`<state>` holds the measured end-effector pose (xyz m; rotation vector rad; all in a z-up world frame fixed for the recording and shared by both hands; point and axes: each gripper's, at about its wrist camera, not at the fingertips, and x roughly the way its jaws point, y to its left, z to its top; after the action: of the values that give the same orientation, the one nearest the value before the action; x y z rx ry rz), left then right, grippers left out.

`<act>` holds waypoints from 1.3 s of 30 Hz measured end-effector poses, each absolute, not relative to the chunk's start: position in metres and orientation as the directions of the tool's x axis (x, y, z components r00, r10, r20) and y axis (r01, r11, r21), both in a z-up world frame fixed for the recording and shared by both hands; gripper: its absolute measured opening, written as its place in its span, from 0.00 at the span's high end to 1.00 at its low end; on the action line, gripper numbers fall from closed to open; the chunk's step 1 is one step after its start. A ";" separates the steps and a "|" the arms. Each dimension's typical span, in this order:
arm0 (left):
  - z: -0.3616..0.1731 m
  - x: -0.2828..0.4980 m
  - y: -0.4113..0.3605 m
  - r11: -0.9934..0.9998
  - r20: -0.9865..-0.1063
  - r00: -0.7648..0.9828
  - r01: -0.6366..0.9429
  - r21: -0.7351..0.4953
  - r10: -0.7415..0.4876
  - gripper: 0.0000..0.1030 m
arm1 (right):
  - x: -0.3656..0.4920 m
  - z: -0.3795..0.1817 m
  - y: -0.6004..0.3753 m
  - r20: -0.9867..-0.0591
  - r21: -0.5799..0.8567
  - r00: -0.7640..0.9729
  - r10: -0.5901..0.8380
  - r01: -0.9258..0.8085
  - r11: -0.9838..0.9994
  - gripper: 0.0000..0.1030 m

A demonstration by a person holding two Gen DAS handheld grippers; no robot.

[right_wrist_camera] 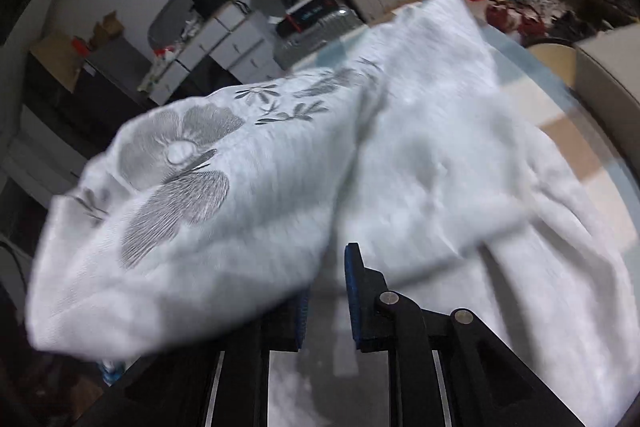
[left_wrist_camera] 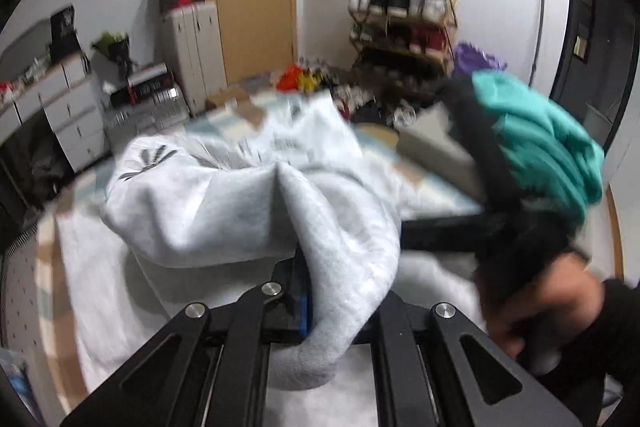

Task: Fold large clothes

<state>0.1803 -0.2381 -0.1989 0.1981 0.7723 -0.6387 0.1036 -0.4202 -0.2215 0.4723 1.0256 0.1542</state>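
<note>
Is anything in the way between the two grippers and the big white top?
Nothing visible is. The left gripper is already shut on a bunched fold of the white embroidered fleece top. The right gripper has its fingers apart, with the top's flowered part draped over one finger; no other thing lies between them.

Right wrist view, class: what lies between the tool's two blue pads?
Nothing is clamped there: the right tool stands open, only white garment lying beyond the gap, one fold draping its left pad.

No legible text anywhere, prints and labels too blurred
</note>
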 end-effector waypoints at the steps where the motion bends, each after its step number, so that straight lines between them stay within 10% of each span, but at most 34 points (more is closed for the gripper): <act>1: -0.203 0.180 -0.234 0.797 -0.725 0.509 0.597 -0.090 -0.464 0.95 | 0.095 -0.221 -0.423 -0.801 0.421 0.510 0.314 0.107 0.901 0.67; 4: -0.209 0.177 -0.227 0.772 -0.757 0.397 0.598 -0.215 -0.519 0.71 | 0.067 -0.215 -0.433 -0.807 0.349 0.548 0.221 0.140 0.927 0.39; 5: -0.205 0.170 -0.224 0.743 -0.740 0.359 0.611 -0.273 -0.568 0.50 | 0.060 -0.213 -0.434 -0.803 0.322 0.566 0.188 0.145 0.936 0.30; 8: -0.182 0.151 -0.213 0.670 -0.649 0.348 0.657 -0.346 -0.677 0.22 | 0.046 -0.203 -0.437 -0.791 0.291 0.595 0.141 0.162 0.943 0.30; 19: -0.167 0.171 -0.120 0.777 -0.541 0.559 0.429 -0.461 -0.629 0.22 | 0.050 -0.167 -0.388 -0.723 0.311 0.657 0.214 0.033 0.950 0.21; 28: -0.200 0.191 -0.075 0.843 -0.589 0.651 0.155 -0.515 -0.479 0.22 | 0.174 -0.206 -0.289 -0.863 0.249 0.412 0.292 -0.155 0.956 0.20; 30: -0.204 0.189 -0.062 0.829 -0.598 0.641 0.112 -0.548 -0.482 0.22 | 0.198 -0.227 -0.280 -0.889 0.292 0.327 0.321 -0.135 0.947 0.27; 32: -0.210 0.191 -0.058 0.807 -0.599 0.631 0.077 -0.585 -0.494 0.22 | 0.208 -0.232 -0.277 -0.902 0.282 0.306 0.306 -0.121 0.952 0.70; 34: -0.211 0.191 -0.049 0.789 -0.594 0.628 0.053 -0.613 -0.503 0.22 | 0.221 -0.226 -0.273 -0.906 0.266 0.306 0.294 -0.131 0.955 0.89; 39: -0.207 0.191 -0.045 0.773 -0.564 0.668 0.025 -0.634 -0.484 0.22 | 0.241 -0.168 -0.257 -0.842 0.257 0.430 0.326 -0.212 0.943 0.91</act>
<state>0.1906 -0.0450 -0.2070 -0.6350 0.7959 -0.3100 0.2411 -0.2569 -0.1681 0.1178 1.0750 0.3367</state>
